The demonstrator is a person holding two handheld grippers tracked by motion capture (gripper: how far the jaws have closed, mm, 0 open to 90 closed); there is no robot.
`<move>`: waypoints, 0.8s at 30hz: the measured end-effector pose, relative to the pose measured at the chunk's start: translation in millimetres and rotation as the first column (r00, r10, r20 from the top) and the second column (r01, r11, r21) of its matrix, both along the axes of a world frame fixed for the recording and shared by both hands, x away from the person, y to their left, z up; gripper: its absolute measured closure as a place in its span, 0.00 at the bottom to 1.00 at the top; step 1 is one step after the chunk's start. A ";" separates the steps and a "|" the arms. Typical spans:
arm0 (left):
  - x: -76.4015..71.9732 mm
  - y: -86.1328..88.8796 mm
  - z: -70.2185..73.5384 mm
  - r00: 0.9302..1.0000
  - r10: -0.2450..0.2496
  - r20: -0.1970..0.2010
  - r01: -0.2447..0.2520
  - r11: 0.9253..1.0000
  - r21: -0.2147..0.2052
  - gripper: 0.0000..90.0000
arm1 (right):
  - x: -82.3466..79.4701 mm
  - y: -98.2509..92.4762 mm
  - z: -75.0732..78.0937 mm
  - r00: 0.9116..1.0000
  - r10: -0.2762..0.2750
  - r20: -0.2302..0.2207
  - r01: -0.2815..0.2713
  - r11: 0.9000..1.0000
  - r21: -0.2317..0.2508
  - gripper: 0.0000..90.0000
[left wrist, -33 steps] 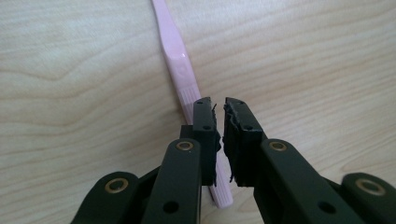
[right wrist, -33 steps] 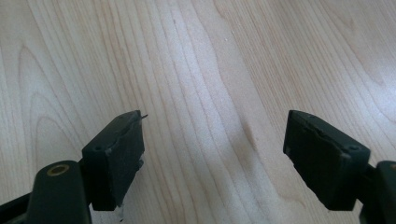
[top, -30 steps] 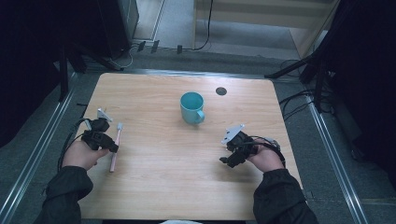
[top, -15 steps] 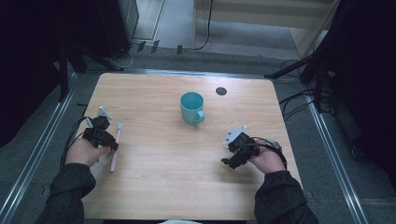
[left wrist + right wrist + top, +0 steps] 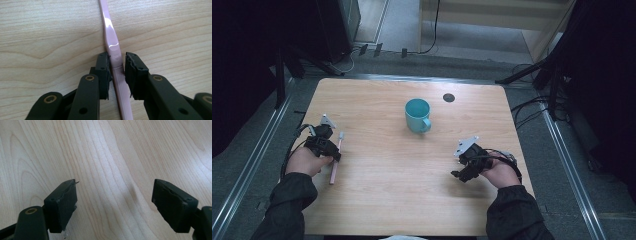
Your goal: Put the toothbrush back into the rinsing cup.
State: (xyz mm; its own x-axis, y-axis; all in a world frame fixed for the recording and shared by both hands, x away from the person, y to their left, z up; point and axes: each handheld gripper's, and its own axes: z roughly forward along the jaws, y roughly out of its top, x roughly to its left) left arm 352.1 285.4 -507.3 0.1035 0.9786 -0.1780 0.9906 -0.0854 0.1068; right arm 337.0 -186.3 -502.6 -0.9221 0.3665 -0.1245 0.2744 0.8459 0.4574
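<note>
Wooden table (image 5: 377, 200), light grain, rounded corners, takes up most of the high view; no brand, label or readable writing on it or on anything it carries. Teal mug (image 5: 417, 114) stands upright a bit behind the table's centre, nearer the far edge, handle turned toward the near right; well apart from both grippers. Small dark round spot (image 5: 448, 97) sits near the far edge, just right of the mug. Right gripper (image 5: 462, 170) w/ grey three-cornered plate on top is held over the right half of the table, nearer the near edge, person's hand behind it; in the right gripper view (image 5: 113, 202) its jaws stand wide apart w/ bare wood between them, nothing held. Left gripper (image 5: 332, 152) is by the left edge, about mid-depth, down at the table. Pink toothbrush (image 5: 335, 161) lies flat there, roughly parallel to the left edge, white head pointing to the far edge. In the left gripper view (image 5: 117, 75) the toothbrush (image 5: 111, 42) runs btwn the two black jaws; jaws have just been opening, slim gap shows on each side of the handle, so the pads straddle it w/o pressing: loose, not gripping.
</note>
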 end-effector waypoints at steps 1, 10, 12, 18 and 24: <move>-0.1 -0.4 0.0 1.000 -0.007 -0.003 0.007 1.000 -0.003 0.81 | 0.0 0.0 0.0 1.000 0.000 0.000 0.000 1.000 0.000 0.23; -1.2 -1.9 -0.4 1.000 -0.029 0.004 0.029 0.999 0.026 0.91 | -0.8 -0.3 -0.6 1.000 0.002 -0.002 -0.002 1.000 -0.005 0.23; -1.3 -1.9 -0.4 1.000 -0.028 0.004 0.028 0.999 0.027 0.92 | -0.8 -0.1 -0.7 1.000 0.003 0.000 -0.003 1.000 -0.009 0.23; -1.2 -1.8 -0.4 0.999 -0.031 0.005 0.031 0.999 0.026 0.92 | -0.8 0.0 -1.0 1.000 0.004 0.000 -0.004 1.000 -0.011 0.23; -1.2 -1.6 -0.5 0.999 -0.039 0.006 0.039 0.999 0.029 0.92 | -0.8 -0.2 -0.8 1.000 0.003 0.000 -0.003 1.000 -0.009 0.23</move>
State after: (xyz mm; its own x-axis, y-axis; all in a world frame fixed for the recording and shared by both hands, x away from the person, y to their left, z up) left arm 351.0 283.7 -507.8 0.1428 0.9785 -0.1491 0.9858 -0.1271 0.1099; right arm 336.3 -186.4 -503.4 -0.9233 0.3621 -0.1279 0.2715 0.8510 0.4495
